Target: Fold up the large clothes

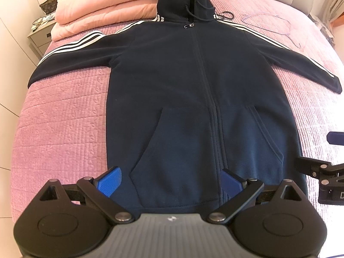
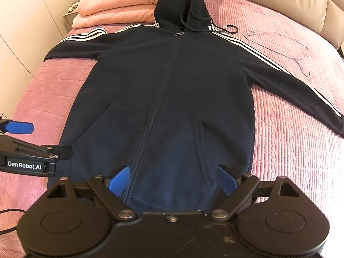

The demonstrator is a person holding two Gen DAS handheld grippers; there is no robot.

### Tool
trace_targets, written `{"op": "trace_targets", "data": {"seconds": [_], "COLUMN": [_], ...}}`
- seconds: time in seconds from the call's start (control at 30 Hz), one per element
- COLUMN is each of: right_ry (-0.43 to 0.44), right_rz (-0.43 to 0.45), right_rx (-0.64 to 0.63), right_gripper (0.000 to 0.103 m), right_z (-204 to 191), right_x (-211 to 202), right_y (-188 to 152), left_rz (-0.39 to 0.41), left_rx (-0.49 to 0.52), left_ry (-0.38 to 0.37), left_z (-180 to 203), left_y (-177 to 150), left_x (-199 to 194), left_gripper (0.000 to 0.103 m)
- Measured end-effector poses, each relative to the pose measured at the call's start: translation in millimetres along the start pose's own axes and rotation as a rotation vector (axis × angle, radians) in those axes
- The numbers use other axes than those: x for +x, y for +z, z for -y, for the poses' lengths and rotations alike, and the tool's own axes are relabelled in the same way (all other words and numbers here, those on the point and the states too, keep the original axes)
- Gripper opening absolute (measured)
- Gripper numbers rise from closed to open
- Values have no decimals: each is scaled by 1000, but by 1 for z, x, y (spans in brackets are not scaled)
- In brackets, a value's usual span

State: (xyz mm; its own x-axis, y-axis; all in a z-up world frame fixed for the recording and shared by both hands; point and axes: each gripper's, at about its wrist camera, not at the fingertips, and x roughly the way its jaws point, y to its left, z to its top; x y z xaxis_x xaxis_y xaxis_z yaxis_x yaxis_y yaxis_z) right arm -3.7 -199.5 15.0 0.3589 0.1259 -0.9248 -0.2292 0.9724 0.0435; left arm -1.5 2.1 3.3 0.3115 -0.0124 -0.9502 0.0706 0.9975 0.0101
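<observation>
A navy zip-up hoodie (image 1: 182,81) with white sleeve stripes lies flat, front up, on the pink quilted bed (image 1: 60,133). Both sleeves are spread out sideways and the hood points away from me. My left gripper (image 1: 171,178) hovers open over the bottom hem, left of the zipper, with nothing between its blue pads (image 1: 110,181). My right gripper (image 2: 173,177) is open too, over the hem and right pocket of the hoodie (image 2: 167,86). Each gripper shows at the edge of the other's view: the right gripper (image 1: 322,150) and the left gripper (image 2: 47,138).
A folded pink duvet (image 1: 103,4) is stacked at the far left of the bed. A thin wire hanger (image 2: 286,47) and a black hanger hook (image 2: 231,30) lie past the right shoulder. A bedside table (image 1: 39,37) stands at the left, a beige headboard (image 2: 290,0) at the far right.
</observation>
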Motion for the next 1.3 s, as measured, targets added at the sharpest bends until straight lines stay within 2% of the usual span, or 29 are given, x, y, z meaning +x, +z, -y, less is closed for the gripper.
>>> {"op": "trace_targets", "data": {"seconds": [0.37, 0.77, 0.93, 1.07, 1.3], "right_ry": [0, 4, -6, 4, -12], "right_rz": [-4, 7, 3, 24, 92], "right_rx": [-4, 14, 19, 11, -84], "right_gripper": [103, 103, 103, 103, 103], "right_z": [-2, 2, 0, -2, -20], "right_x": [1, 1, -1, -4, -7], "right_y": [1, -1, -3, -4, 8], "left_rz": [-1, 11, 10, 28, 85], "left_rx": [-9, -18, -55, -37, -51], "left_ry": [0, -18, -67, -96, -73], "left_z": [-3, -9, -15, -13, -24], "left_y": [-1, -1, -1, -2, 4], "left_x": [0, 0, 1, -1, -2], "left_gripper": [99, 94, 91, 84, 79]}}
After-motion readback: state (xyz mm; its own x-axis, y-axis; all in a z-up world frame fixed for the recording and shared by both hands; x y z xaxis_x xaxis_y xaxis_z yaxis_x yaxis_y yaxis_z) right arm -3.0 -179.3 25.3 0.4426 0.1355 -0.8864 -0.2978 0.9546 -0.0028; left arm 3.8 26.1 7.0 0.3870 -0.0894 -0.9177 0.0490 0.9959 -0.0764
